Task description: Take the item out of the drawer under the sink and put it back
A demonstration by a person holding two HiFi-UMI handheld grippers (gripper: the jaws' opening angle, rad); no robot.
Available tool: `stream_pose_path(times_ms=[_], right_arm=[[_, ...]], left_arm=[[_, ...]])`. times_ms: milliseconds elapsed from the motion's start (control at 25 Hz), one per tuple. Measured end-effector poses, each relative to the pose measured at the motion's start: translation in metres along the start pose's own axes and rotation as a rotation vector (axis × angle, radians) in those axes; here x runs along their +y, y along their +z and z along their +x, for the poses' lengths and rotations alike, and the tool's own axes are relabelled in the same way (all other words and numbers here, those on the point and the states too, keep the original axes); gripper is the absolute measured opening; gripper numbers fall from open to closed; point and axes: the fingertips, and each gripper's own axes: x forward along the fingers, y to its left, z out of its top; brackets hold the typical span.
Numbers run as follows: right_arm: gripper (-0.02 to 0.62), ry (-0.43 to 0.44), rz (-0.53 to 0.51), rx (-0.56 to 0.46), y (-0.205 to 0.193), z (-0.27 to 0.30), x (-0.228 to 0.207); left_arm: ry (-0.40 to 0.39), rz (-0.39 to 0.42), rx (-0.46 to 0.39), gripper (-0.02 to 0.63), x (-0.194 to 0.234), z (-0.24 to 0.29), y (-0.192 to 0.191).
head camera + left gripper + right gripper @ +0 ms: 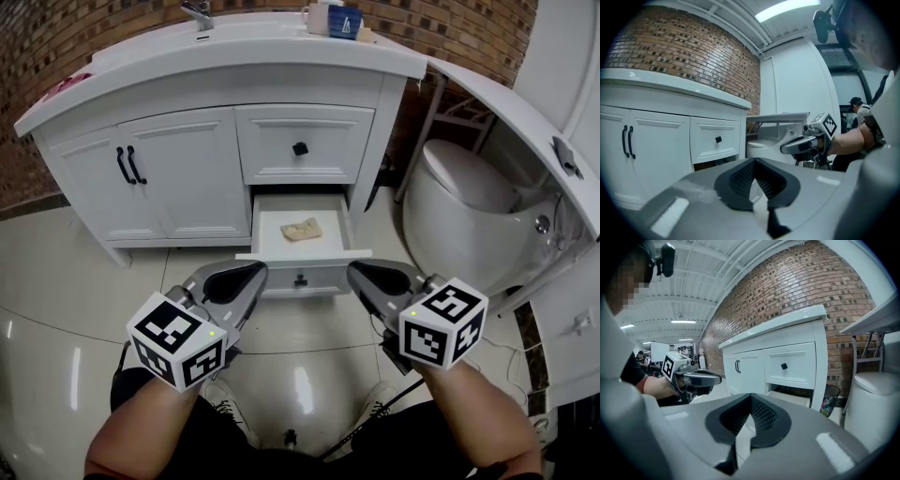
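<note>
The lower drawer under the sink stands pulled out from the white vanity. A small tan item lies flat inside it. My left gripper hovers just in front of the drawer's left front corner, jaws shut and empty. My right gripper hovers at the drawer's right front corner, also shut with nothing in it. Seen from the left gripper view, the left gripper has its pads together and the right gripper floats beyond. The right gripper view shows the right gripper closed, with the left gripper opposite.
Above the open drawer is a shut drawer with a black knob; double cabinet doors are to the left. A white toilet stands close on the right. Cups and a faucet sit on the counter. A waste bin stands beside the vanity.
</note>
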Motion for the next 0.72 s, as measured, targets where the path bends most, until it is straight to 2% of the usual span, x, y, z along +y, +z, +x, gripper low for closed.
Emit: stream_pose_path(times_ms=[360, 720], right_arm=[[0.006, -0.02, -0.005, 0.005, -0.0016, 0.0001, -0.0059], [0.006, -0.001, -0.007, 0.012, -0.0013, 0.0027, -0.0018]], left_arm=[[-0.007, -0.009, -0.006, 0.006, 0.0011, 0.0032, -0.0003], [-0.006, -0.009, -0.008, 0.006, 0.0025, 0.0031, 0.0004]])
